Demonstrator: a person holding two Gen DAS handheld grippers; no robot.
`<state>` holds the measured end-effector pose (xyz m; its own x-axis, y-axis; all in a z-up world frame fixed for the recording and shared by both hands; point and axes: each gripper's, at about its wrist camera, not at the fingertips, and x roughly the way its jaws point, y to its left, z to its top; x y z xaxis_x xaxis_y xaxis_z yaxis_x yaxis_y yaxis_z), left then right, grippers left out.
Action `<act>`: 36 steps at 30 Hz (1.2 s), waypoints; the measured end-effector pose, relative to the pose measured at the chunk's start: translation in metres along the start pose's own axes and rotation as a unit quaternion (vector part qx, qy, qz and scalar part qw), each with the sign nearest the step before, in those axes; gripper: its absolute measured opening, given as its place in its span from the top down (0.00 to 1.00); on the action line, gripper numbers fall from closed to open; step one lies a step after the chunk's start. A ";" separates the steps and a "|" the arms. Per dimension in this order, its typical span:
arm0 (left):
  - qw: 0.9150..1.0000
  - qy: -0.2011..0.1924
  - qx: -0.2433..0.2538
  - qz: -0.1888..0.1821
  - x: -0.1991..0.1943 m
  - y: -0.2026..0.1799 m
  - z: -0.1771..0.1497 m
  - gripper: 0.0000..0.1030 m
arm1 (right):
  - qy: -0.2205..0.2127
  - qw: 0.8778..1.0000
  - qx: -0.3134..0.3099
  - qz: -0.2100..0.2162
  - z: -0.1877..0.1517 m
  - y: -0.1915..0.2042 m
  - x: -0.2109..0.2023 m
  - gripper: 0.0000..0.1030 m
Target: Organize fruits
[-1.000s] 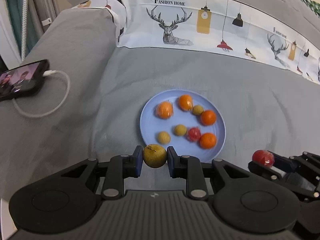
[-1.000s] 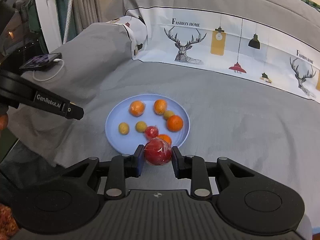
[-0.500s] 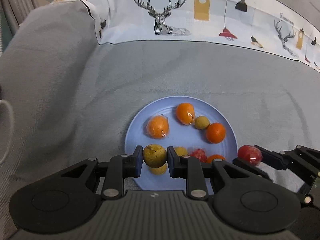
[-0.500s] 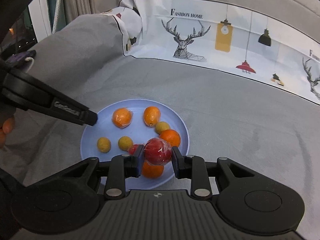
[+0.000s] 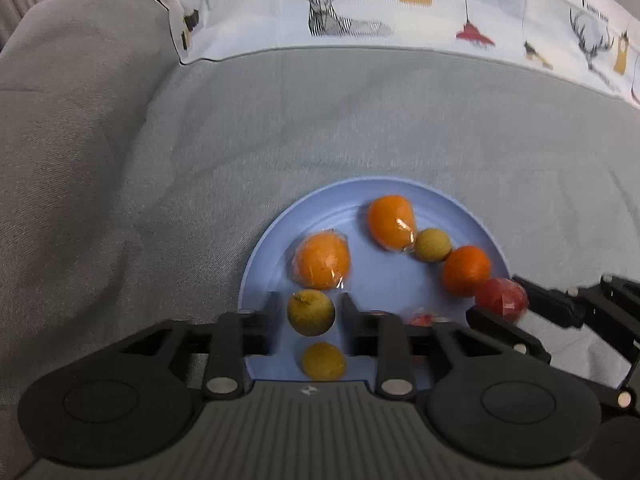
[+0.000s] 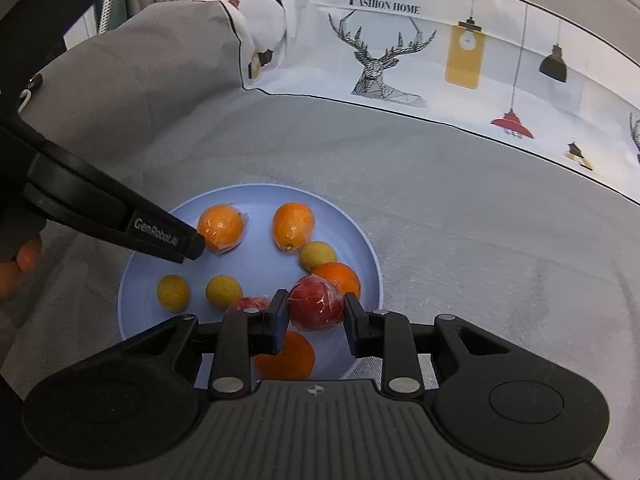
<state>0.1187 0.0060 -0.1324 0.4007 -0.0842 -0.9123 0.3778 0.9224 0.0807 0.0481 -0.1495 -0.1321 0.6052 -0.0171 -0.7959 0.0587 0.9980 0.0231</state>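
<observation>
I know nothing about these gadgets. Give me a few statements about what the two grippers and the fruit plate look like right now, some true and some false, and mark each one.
1. The left gripper grips a yellow-green fruit. True.
2. The right gripper is empty. False: it grips a red wrapped fruit.
3. The blue plate sits on a grey bedcover. True.
4. The plate holds only oranges. False: small yellow fruits and another red fruit lie there too.
5. Both grippers are over the plate. True.
</observation>
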 end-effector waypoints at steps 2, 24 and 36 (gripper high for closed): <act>1.000 0.001 0.007 0.017 -0.005 -0.001 0.001 0.00 | 0.003 1.000 -0.012 0.008 0.001 0.001 0.003 0.49; 0.997 -0.052 -0.043 0.028 -0.136 0.008 -0.105 0.00 | -0.052 0.995 0.018 -0.078 -0.047 0.039 -0.136 0.01; 0.998 -0.049 -0.036 0.029 -0.146 -0.005 -0.122 0.00 | -0.076 0.993 0.022 -0.090 -0.059 0.048 -0.164 0.01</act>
<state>-0.0435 0.0597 -0.0489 0.5018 -0.0628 -0.8627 0.2911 0.9514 0.1001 -0.0956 -0.0955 -0.0365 0.6941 -0.2063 -0.6897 0.2089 0.9746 -0.0814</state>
